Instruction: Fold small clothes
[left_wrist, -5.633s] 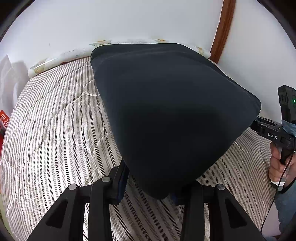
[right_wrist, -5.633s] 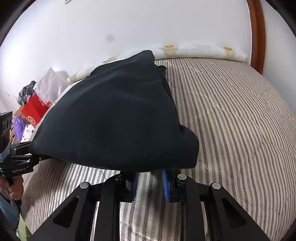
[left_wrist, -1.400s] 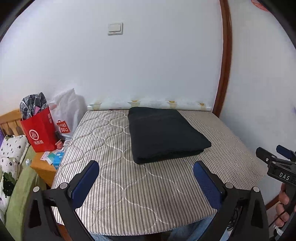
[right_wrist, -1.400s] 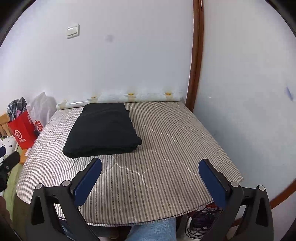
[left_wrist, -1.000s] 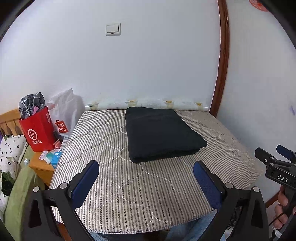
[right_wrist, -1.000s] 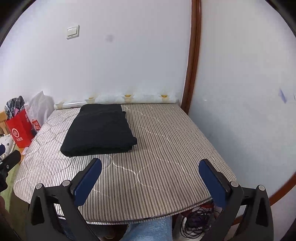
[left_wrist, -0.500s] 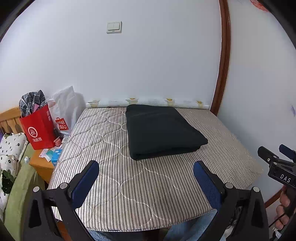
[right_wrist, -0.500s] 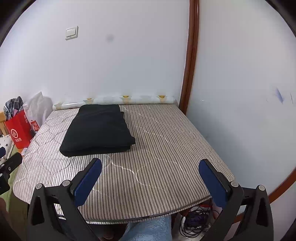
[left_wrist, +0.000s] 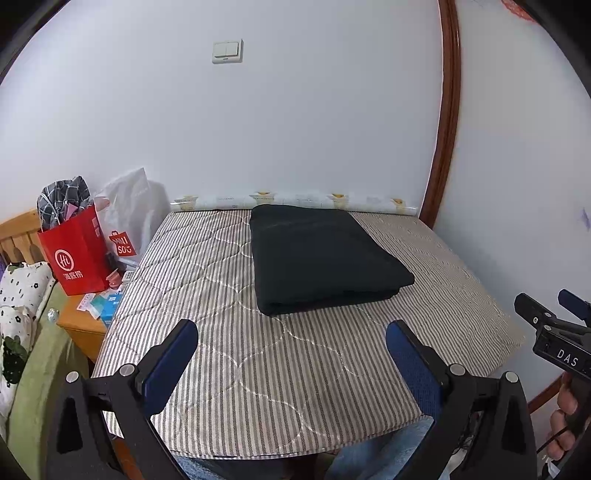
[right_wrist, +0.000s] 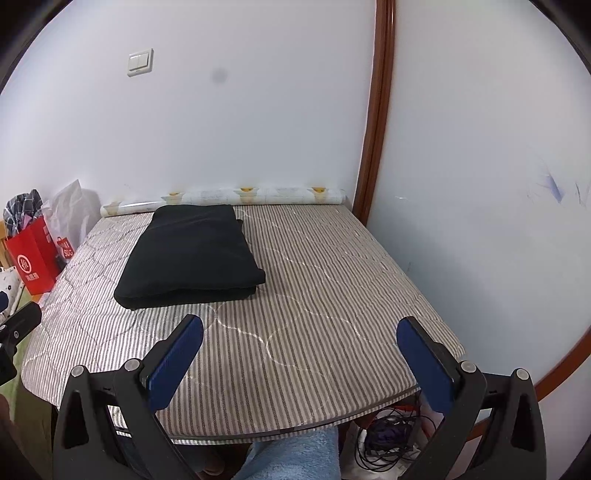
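Note:
A black garment (left_wrist: 321, 258) lies folded into a flat rectangle on the striped quilted table cover (left_wrist: 207, 295), toward the far side by the wall; it also shows in the right wrist view (right_wrist: 192, 254). My left gripper (left_wrist: 291, 365) is wide open and empty, held back above the table's near edge. My right gripper (right_wrist: 301, 363) is wide open and empty, also held back above the near edge. The right gripper shows at the right edge of the left wrist view (left_wrist: 554, 328).
A red paper bag (left_wrist: 75, 258) and a white plastic bag (left_wrist: 129, 218) stand on a wooden side table (left_wrist: 79, 325) left of the table. A patterned roll (left_wrist: 295, 201) lies along the wall. Cables (right_wrist: 388, 432) lie on the floor under the near edge.
Earlier both grippers held the black garment up close. Now it lies folded on the table and both grippers are open and drawn back; in the last second the views barely shift.

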